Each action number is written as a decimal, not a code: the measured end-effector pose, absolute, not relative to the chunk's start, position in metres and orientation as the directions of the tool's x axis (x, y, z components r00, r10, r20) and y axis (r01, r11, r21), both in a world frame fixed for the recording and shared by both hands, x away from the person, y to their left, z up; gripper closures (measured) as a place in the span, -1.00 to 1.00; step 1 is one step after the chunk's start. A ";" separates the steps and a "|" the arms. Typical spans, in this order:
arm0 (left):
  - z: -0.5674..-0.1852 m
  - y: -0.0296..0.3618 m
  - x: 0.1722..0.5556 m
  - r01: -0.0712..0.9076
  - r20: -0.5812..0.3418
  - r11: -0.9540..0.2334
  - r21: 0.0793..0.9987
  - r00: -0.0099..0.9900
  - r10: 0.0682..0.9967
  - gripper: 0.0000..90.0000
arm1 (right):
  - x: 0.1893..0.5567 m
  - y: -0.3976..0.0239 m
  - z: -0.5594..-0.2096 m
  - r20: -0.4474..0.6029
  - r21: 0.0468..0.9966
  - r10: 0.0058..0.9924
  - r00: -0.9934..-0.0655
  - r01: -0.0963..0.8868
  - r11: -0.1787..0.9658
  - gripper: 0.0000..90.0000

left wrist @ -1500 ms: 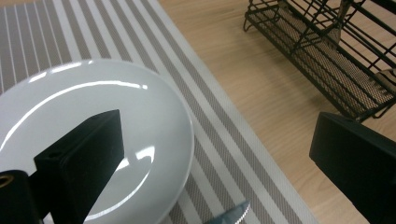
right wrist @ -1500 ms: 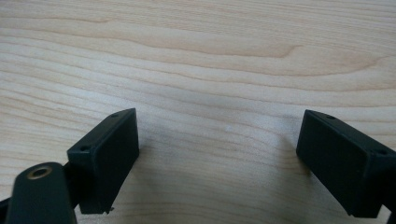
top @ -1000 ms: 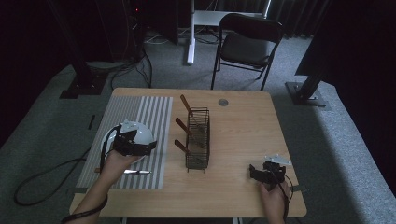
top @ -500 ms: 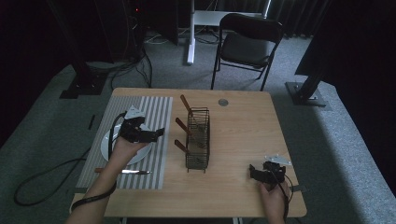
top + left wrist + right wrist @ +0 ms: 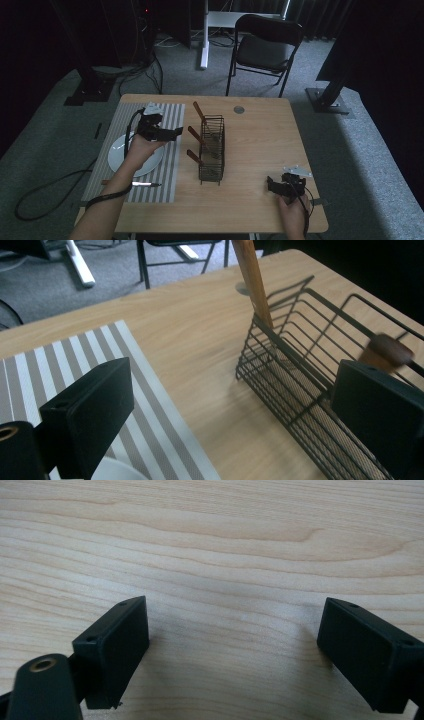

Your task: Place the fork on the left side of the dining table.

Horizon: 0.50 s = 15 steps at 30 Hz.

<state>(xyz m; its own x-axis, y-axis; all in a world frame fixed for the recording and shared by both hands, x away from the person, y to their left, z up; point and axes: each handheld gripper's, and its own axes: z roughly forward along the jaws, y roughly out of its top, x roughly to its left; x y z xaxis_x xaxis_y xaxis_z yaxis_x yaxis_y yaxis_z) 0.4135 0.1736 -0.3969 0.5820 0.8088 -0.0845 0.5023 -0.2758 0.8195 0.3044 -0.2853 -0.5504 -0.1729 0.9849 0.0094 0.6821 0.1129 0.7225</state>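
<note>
A black wire basket point(image 5: 212, 150) stands in the middle of the wooden table point(image 5: 260, 145). Three brown wooden handles point(image 5: 195, 134) stick out of its left side. My left gripper point(image 5: 175, 133) hovers above the striped placemat point(image 5: 170, 115), open, its jaws pointing at the basket. In the left gripper view the left gripper point(image 5: 230, 390) is wide open and holds nothing. The basket point(image 5: 310, 375) is just ahead, with one upright handle point(image 5: 252, 280) and a blurred handle end point(image 5: 387, 351). My right gripper point(image 5: 272, 184) rests low near the table's front right, and the right gripper point(image 5: 235, 630) is open over bare wood.
A white plate point(image 5: 120, 155) lies on the placemat under the left hand. A slim utensil point(image 5: 142, 184) lies near the mat's front edge. A small grey disc point(image 5: 239, 109) is set in the tabletop at the back. A folding chair point(image 5: 265, 45) stands beyond the table.
My left gripper has moved from over the plate away from the person and to the right, toward the basket. The right gripper has stayed put.
</note>
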 end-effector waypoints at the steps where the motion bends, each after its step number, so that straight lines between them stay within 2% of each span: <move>1: -0.397 0.172 0.416 0.508 -0.084 -0.278 0.816 0.579 0.811 -0.91 | 0.304 -0.285 -0.550 0.009 0.722 0.985 -0.173 0.682 0.113 -0.71; 11: -0.385 0.162 0.440 0.516 -0.070 -0.298 0.803 0.579 0.812 -0.91 | 0.304 -0.285 -0.550 0.009 0.723 0.985 -0.173 0.682 0.113 -0.71; 15: -0.382 0.151 0.451 0.526 -0.092 -0.293 0.799 0.587 0.804 -0.91 | 0.304 -0.285 -0.550 0.010 0.723 0.985 -0.173 0.682 0.113 -0.71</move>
<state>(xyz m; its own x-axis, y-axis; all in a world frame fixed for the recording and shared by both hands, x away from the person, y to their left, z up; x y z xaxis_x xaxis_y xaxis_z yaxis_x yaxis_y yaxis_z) 0.4512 0.1507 -0.3823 0.5875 0.8040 -0.0921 0.5256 -0.2925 0.7989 0.3044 -0.2853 -0.5504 -0.1728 0.9849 0.0097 0.6821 0.1126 0.7225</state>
